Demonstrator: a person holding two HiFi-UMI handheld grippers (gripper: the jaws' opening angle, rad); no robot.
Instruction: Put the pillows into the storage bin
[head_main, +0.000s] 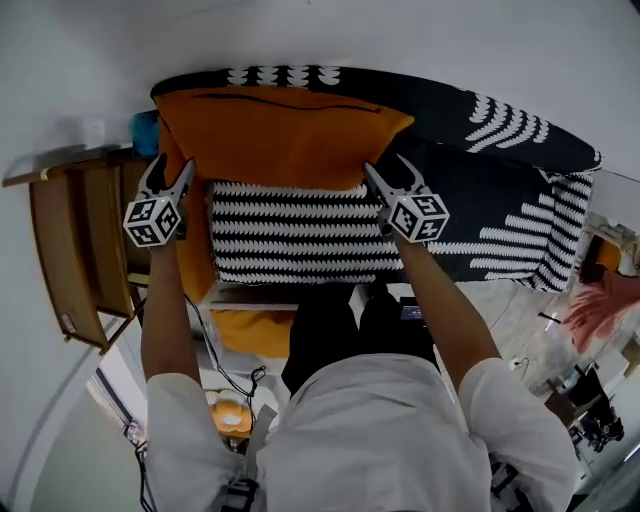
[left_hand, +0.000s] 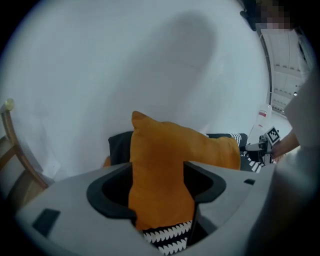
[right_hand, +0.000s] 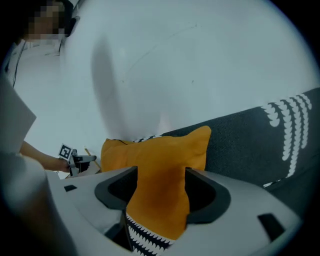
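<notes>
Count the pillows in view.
3. One plain orange fabric pillow leans on the dark patterned sofa; black-and-white patterned pillow lies before it; second orange pillow shows beneath, partly hidden. Others may be hidden.

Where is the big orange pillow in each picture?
Head view: the orange pillow is at the top middle.
Left gripper view: in the middle, between the jaws.
Right gripper view: in the middle, between the jaws.
Shared landmark: the black-and-white pillow shows right below it in every picture.
</notes>
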